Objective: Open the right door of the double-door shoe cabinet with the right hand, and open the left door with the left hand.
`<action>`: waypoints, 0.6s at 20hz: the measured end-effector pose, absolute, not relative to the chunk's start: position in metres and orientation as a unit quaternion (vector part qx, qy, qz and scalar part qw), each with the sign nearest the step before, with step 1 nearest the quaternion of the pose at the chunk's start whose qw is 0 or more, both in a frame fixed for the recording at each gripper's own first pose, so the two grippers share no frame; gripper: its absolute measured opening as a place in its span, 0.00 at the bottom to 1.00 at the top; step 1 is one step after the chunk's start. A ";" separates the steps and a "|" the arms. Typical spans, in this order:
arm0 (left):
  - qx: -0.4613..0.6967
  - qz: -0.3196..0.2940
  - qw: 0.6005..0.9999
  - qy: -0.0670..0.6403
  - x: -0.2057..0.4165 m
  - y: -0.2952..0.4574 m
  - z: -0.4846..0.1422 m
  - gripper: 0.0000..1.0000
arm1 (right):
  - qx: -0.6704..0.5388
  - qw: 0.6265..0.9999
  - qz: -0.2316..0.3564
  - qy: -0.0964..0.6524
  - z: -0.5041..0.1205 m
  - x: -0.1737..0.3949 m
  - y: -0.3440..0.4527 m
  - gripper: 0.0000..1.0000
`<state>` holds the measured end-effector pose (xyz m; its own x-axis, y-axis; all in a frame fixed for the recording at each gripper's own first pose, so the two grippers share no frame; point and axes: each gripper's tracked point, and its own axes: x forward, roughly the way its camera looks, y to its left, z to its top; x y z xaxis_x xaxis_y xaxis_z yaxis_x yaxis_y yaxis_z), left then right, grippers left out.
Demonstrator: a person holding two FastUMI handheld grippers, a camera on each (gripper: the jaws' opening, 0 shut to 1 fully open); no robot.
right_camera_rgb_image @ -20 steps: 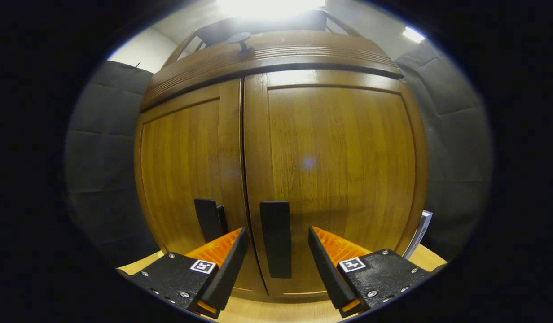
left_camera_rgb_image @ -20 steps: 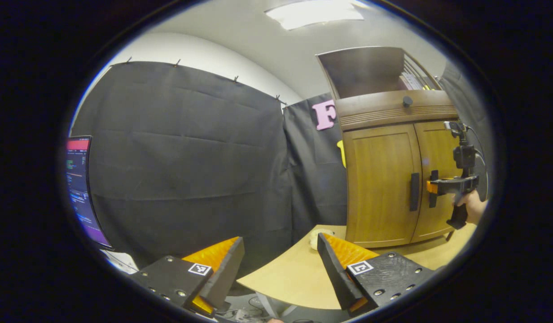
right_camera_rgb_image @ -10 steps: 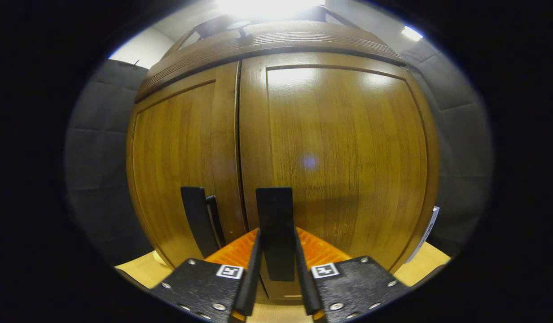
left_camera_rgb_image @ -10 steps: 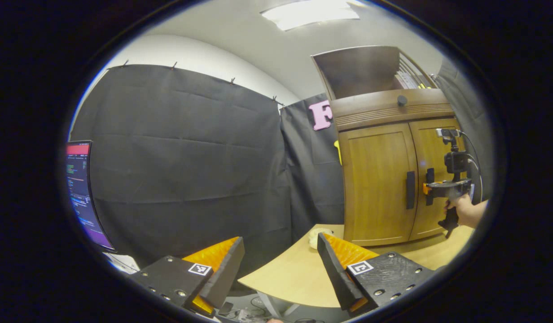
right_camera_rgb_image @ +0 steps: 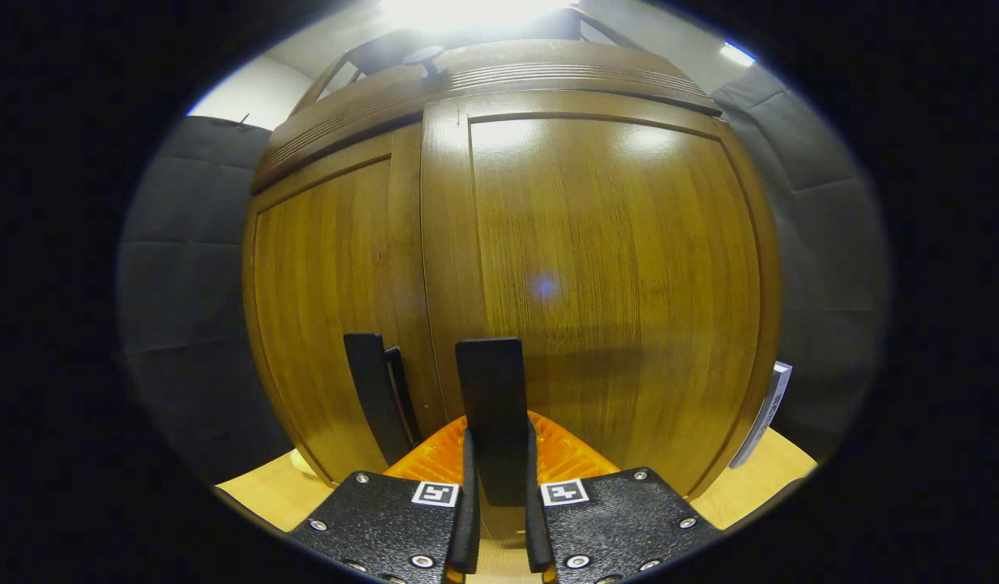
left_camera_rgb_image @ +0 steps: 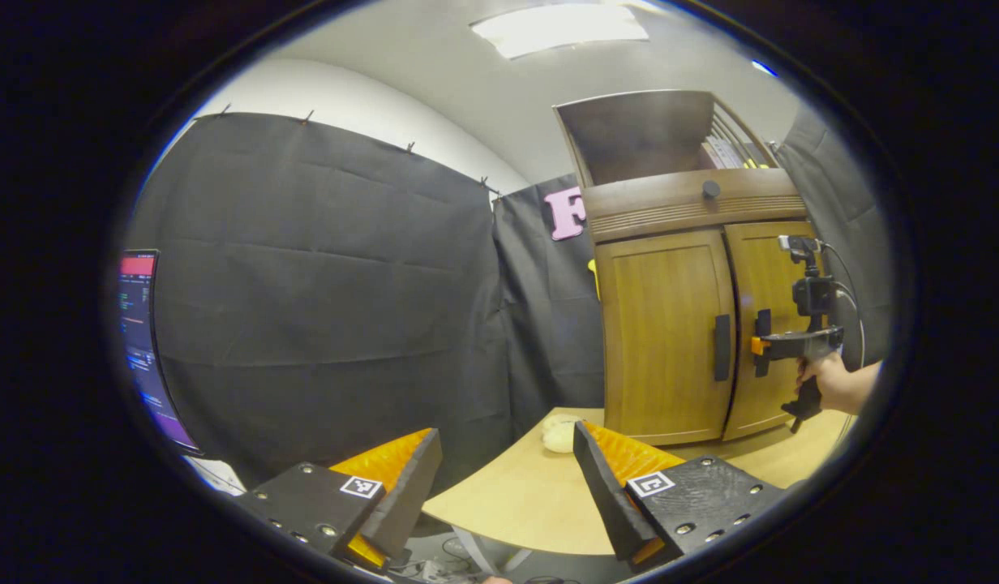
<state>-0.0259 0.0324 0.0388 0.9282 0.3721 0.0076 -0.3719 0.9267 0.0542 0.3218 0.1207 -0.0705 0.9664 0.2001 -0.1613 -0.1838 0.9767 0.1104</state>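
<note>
The wooden shoe cabinet (left_camera_rgb_image: 670, 324) stands on the table's far right, with a dark vertical handle on each door. My right gripper (right_camera_rgb_image: 498, 442) is shut on the right door's handle (right_camera_rgb_image: 491, 397). The right door (right_camera_rgb_image: 613, 276) has its inner edge a little forward of the left door (right_camera_rgb_image: 321, 300). The left door's handle (right_camera_rgb_image: 374, 389) is free. From the left gripper view, a hand (left_camera_rgb_image: 832, 385) holds the right gripper (left_camera_rgb_image: 761, 347) at the right handle. My left gripper (left_camera_rgb_image: 506, 434) is open, low and well away from the left door's handle (left_camera_rgb_image: 722, 347).
The light wooden table (left_camera_rgb_image: 532, 495) has a pale lump (left_camera_rgb_image: 559, 434) near the cabinet's left corner. A lit monitor (left_camera_rgb_image: 139, 341) is at the far left. The cabinet's top lid (left_camera_rgb_image: 645, 134) is raised. A white object (right_camera_rgb_image: 771, 410) leans by the cabinet's right side.
My right gripper went from open around the right handle to shut on it, and the right door's edge has come slightly forward. The left gripper shifted, so the cabinet sits further left in its view.
</note>
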 end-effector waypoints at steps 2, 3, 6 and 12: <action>0.028 0.184 0.983 -0.002 -0.025 0.032 0.041 0.93 | 0.049 0.990 0.099 0.087 -0.070 0.320 0.121 0.23; 0.029 0.181 0.983 -0.004 -0.025 0.032 0.042 0.93 | 0.049 0.990 0.101 0.088 -0.070 0.320 0.121 0.23; 0.031 0.171 0.985 -0.010 -0.022 0.031 0.043 0.99 | 0.051 0.989 0.104 0.088 -0.073 0.321 0.122 0.23; 0.028 0.153 0.988 -0.014 -0.022 0.030 0.046 0.99 | 0.049 0.989 0.107 0.089 -0.072 0.320 0.122 0.23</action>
